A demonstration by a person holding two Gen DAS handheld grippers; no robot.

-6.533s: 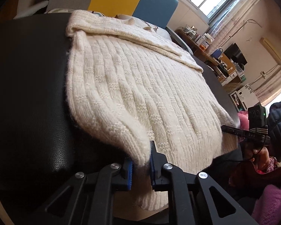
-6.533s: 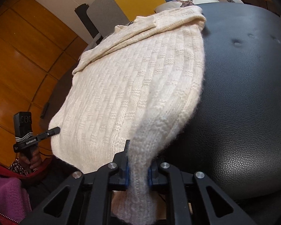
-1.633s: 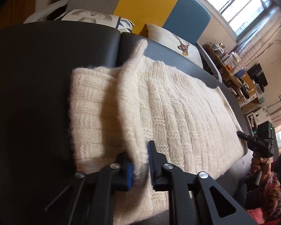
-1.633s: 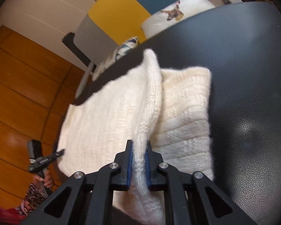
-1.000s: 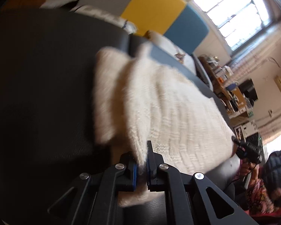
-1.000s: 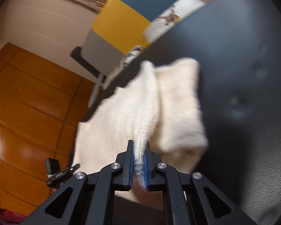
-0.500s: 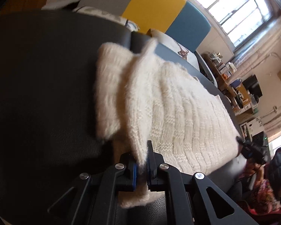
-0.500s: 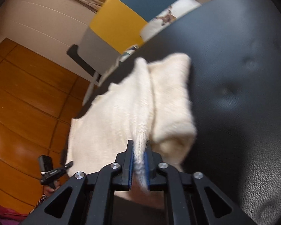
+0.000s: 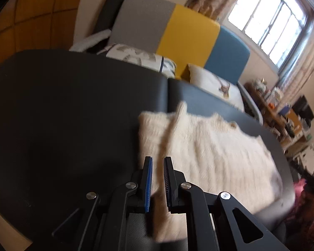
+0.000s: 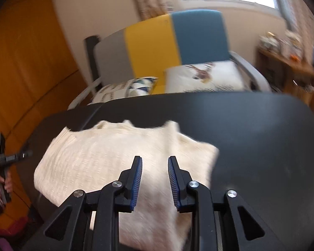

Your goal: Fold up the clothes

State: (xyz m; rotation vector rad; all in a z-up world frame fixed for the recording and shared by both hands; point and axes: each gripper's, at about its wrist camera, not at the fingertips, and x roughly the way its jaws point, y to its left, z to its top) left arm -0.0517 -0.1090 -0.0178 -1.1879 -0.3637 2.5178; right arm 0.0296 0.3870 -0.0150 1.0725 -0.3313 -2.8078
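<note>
A cream ribbed knit sweater (image 9: 209, 156) lies folded on the black leather-like counter (image 9: 73, 115), filling the lower centre of both views. The left gripper (image 9: 157, 179) and right gripper (image 10: 155, 182) hover over it, fingers apart and empty. Patterned cushions (image 10: 201, 77) sit on a grey, yellow and blue chair (image 10: 157, 48) behind.

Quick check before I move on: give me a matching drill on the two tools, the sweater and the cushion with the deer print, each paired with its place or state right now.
Things:
1. left tool
2. right tool
3. sweater
4. deer-print cushion

States or places:
A. lying folded on the black leather surface
B. open with the wider gap, empty
C. on the colour-block chair beyond
D. open with a narrow gap, empty

Pairs: 1-D, 2-B, 3-A, 4-C
</note>
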